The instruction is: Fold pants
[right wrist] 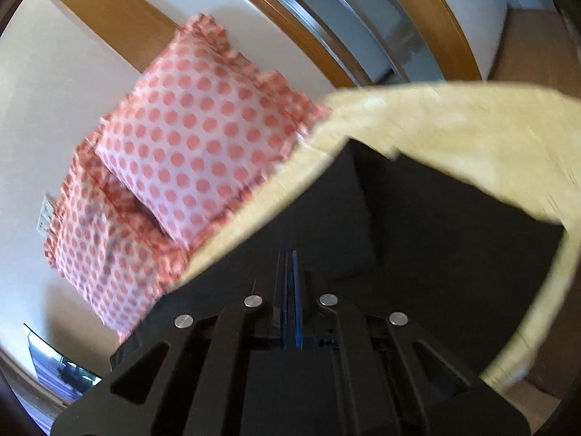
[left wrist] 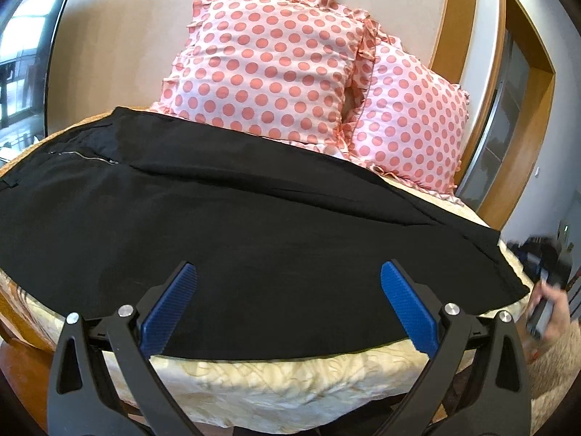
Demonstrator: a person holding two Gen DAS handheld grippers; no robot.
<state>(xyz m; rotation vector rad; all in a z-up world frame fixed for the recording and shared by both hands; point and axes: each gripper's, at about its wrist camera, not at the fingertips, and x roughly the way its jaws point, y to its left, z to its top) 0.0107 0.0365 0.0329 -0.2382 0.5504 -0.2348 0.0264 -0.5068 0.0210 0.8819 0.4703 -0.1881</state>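
**Pants across bed, pillows behind**

Pants [left wrist: 236,225] lie spread across the bed [left wrist: 276,381]. Two pillows [left wrist: 268,61] stand behind them against the wall. My left gripper [left wrist: 288,290] hovers over the pants' near edge; my right gripper [right wrist: 289,272] sits over their end.

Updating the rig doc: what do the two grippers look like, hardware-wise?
Left gripper and right gripper match: matte black angular linkage arms with triangular cut-outs, silver round pivot pins, and fingers faced with blue ribbed pads. No cables or markings visible.
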